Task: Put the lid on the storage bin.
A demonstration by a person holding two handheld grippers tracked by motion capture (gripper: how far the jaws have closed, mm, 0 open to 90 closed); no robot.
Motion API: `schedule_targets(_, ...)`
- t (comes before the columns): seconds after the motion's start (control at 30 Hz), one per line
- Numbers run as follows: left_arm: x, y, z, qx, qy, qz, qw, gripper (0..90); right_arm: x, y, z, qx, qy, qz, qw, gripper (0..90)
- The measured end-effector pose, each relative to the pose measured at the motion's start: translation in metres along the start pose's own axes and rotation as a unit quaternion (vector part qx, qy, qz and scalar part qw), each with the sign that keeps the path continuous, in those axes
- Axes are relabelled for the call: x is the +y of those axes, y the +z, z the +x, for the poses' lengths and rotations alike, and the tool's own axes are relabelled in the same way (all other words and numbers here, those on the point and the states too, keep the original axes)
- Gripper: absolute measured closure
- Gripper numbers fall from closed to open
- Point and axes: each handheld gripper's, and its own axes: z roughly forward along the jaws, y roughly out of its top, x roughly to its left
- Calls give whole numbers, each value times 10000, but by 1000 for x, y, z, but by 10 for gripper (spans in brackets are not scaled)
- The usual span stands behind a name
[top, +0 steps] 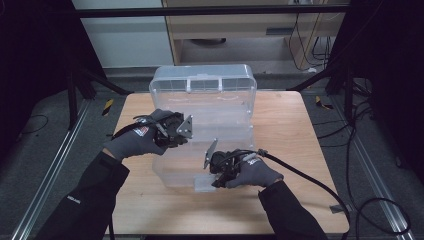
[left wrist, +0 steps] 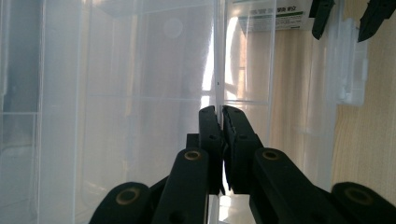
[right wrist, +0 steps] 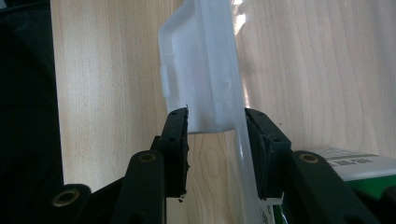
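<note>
On the wooden table (top: 295, 125) lies a clear plastic box (top: 205, 90) – its upright wall pinched thin by the left gripper (left wrist: 220, 112), its front latch (right wrist: 201, 84) clamped between the right gripper's (right wrist: 215, 122) jaws – with cables (top: 350, 130) trailing nearby.

A light wooden table (top: 295, 125) with rounded corners stands at the centre on a grey carpeted floor (top: 55, 150). At twelve o'clock, behind it, a white panel (top: 125, 40) adjoins a pale wooden cabinet (top: 235, 25), crossed by a black horizontal bar (top: 215, 11). Black cables (top: 320, 47) hang at one o'clock and more trail over the floor at three to four o'clock. A silver metal rail (top: 47, 177) runs along the floor at eight o'clock. Dark frame legs stand at ten and two o'clock. Both sides lie in shadow.
</note>
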Motion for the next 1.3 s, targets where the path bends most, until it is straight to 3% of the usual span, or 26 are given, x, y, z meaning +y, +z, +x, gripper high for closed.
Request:
schedule_targets(0.33,-2,1,-7,7,-70,-29,10000,848,-3,-2,4,-149,21,-178,9997,617)
schedule_targets(0.4,-2,1,-7,46,-33,-62,10000,843,-5,-5,4,-189,53,-303,9993,625)
schedule_targets(0.5,-2,1,-7,49,-57,-75,9999,839,-9,-18,5,-171,165,-730,9971,616)
schedule_targets(0.63,-2,2,-7,38,-90,-77,9999,839,-16,-35,6,-279,266,-1247,9914,617)
schedule_targets(0.87,-2,2,-6,35,-93,-86,9999,835,-33,-53,8,-509,435,-1698,9832,692)
schedule_targets(1.23,-2,2,-6,-6,-144,-106,9998,832,-64,-79,10,-895,868,-2461,9612,853)
schedule_targets(1.3,-2,2,-6,-5,-141,-97,9999,832,-69,-85,9,-970,921,-2623,9557,877)
